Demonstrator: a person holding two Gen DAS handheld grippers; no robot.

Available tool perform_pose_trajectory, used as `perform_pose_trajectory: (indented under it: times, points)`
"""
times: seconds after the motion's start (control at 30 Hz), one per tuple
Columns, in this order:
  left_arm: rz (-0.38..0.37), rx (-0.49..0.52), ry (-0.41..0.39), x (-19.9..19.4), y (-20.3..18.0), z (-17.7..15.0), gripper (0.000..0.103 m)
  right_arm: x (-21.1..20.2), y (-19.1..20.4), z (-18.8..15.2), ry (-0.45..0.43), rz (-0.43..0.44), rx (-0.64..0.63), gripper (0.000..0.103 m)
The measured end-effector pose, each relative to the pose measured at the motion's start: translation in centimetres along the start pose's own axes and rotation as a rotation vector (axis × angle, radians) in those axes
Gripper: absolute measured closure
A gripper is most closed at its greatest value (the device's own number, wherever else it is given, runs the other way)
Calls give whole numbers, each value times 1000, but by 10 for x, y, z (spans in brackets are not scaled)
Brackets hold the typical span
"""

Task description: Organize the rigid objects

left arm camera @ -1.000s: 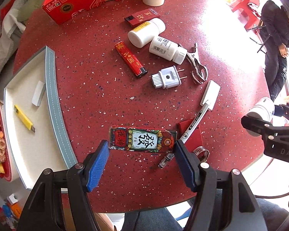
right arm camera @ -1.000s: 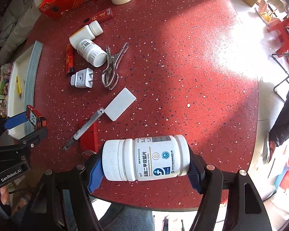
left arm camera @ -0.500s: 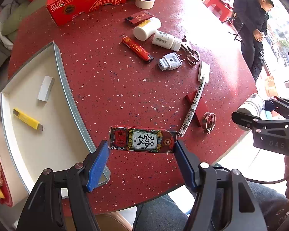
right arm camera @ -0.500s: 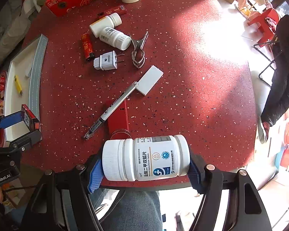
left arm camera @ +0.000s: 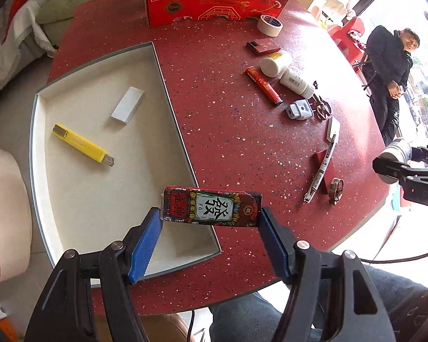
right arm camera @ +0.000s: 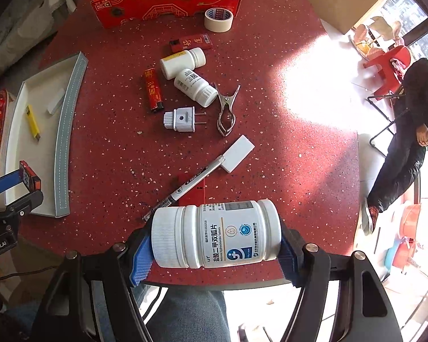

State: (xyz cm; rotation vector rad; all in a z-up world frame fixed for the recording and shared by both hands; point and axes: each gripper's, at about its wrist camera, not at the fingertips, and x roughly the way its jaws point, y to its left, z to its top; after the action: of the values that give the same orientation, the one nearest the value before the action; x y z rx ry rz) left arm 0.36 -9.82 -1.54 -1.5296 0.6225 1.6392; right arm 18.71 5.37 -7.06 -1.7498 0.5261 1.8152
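A round red speckled table (right arm camera: pixel 271 57) was seen. A white tray (left arm camera: pixel 105 199) lay on it at nine o'clock, a red box (right arm camera: pixel 168 2) and tape roll (right arm camera: pixel 218 20) at twelve, while bottles (right arm camera: pixel 195 87), a lighter (right arm camera: pixel 153 92), plug (right arm camera: pixel 181 119), clip (right arm camera: pixel 226 111) and pen (right arm camera: pixel 185 189) were scattered centrally.

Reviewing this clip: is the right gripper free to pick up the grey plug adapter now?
Probably not: the right tongs are shut on a white pill bottle, so they must release it first. The plug adapter itself lies uncovered on the table.
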Motion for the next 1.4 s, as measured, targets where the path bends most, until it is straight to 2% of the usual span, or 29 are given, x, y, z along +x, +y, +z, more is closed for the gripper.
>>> perform_pose_trajectory:
  times: [0.27,0.5,0.87,1.13,1.4]
  points:
    - [2,-104,-34,-2,25,-4,31,-2,40,23,2,4,-132,30]
    - [50,-186,-52,-6,50,-7,31,-5,85,45,-8,34,-255,30]
    - [80,-319,-68,-12,83,-19,31,-13,152,57,-38,93,-437,30]
    - [85,-360,-75,-14,90,-23,31,-14,173,56,-38,113,-494,30]
    - [88,-373,-74,-13,93,-24,31,-11,176,56,-27,120,-493,30]
